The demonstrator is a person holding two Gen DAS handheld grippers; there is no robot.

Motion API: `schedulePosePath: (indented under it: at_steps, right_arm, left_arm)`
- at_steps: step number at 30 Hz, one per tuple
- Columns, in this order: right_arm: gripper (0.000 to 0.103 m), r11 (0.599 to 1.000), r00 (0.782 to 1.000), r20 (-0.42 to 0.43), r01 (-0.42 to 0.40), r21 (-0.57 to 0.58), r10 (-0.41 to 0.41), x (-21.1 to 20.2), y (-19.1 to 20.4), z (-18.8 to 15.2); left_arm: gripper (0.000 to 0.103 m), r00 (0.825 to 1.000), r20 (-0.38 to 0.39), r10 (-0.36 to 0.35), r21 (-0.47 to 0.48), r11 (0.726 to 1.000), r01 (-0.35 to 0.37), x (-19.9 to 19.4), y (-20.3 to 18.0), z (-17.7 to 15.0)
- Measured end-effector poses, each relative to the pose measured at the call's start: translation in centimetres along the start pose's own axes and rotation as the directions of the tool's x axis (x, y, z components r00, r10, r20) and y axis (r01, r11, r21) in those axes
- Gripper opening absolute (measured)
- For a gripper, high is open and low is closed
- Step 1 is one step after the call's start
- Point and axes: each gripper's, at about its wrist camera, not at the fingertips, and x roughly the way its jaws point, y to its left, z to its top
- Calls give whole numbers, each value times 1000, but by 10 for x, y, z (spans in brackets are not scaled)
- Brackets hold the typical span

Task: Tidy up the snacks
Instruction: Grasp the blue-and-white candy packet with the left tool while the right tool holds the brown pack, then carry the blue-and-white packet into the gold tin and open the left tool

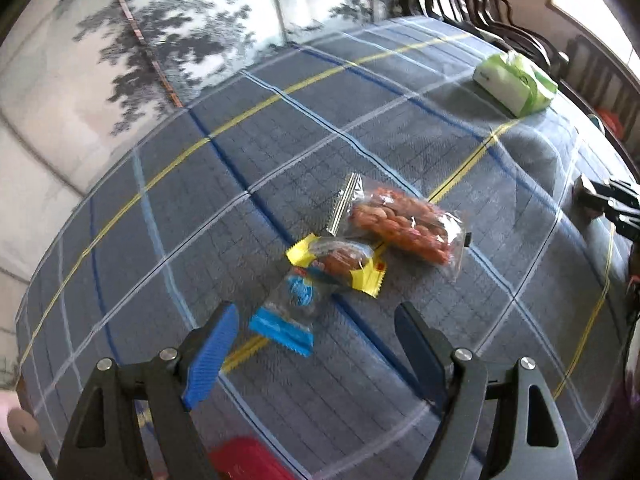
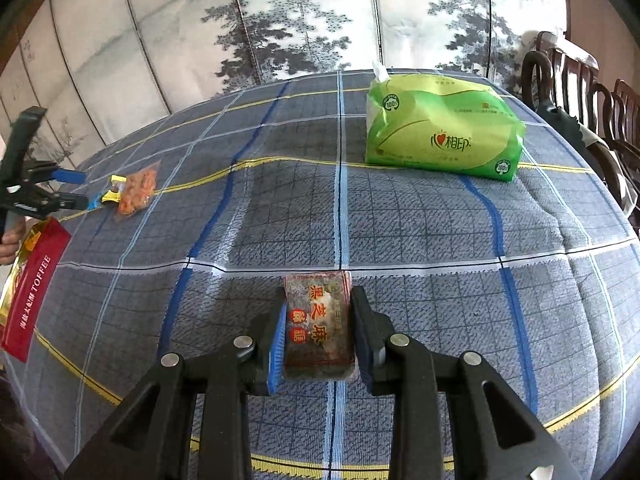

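Roughly by size, from the biggest thing down:

Tablecloth (image 2: pixel 420 232): grey-blue plaid with yellow, white and blue lines; it covers the whole table and carries everything else.

Tissue pack (image 2: pixel 442 126): green and white soft pack, lying near the far right edge of the cloth, well apart from the snacks.

Toffee bag (image 2: pixel 34 300): red and gold bag with the word TOFFEE, lying at the left edge of the cloth, near the left gripper.

Right gripper (image 2: pixel 320 336): its two fingers are pinching the black sesame candy pack from both sides; the pack lies between them at the near middle of the cloth.

Left gripper (image 1: pixel 316 340): its fingers stand spread wide, with nothing between them, above the cloth, just on the near side of the three small snacks.

Black sesame candy pack (image 2: pixel 318 328): dark block in a clear wrapper with red and yellow characters.

Peanut bag (image 1: pixel 404 226): clear bag of reddish nuts, toward the left part of the cloth.

Yellow-wrapped snack (image 1: pixel 340 264): it touches the peanut bag on the near side.

Blue-wrapped snack (image 1: pixel 290 312): it partly overlaps the yellow one and is the closest to the left gripper.
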Motion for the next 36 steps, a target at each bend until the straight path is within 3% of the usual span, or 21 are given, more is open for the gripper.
schedulePosePath:
  at_steps: [4,11,12,13,14,15,21,27,29,32,36]
  right_arm:
    - [28,1000,1000,-1,5,-4,-5,0,-1,0]
    - [29,1000,1000,0,6,0,-6,0,-1,0]
    - [29,1000,1000,0,5,1,-5,0,-1,0]
    - [29,1000,1000,0,5,1,-5,0,0,0]
    - [29,1000,1000,0,5,2,-5,0,0,0]
    - [29,1000,1000,0,5,3,-5,0,-1,0]
    - [29,1000,1000,0,2,4,-2,0,-1,0]
    - [29,1000,1000,0,4,2,-4,1,-1,0]
    - [29,1000,1000,0,8,-1,-8,1,0,0]
    - [29,1000,1000,-2,20,-11,-20,2,2,1]
    - [30,999,999,-5,34,-25,-34,2,4,1]
  left_arm:
    - [82,1000,-9,-2,56,998,2,12,7,3]
    - [79,998,-54,-28,47,998,30,36,17,9]
    - [63,997,-62,-40,39,998,42,39,18,8]
    - [53,993,-86,-82,28,996,85,43,17,6]
    - [32,990,-77,-120,8,993,121,41,19,6]
    - [31,988,-81,-130,-15,991,129,41,20,6]
    - [29,996,-84,6,-171,985,-20,19,-1,-12]
    - [30,1000,-5,6,-368,930,-7,-45,-47,-55]
    - [30,999,21,33,-396,918,-22,-66,-72,-70]
    - [30,988,54,144,-405,908,-110,-97,-106,-91]
    - [30,978,87,190,-454,882,-131,-125,-136,-118]
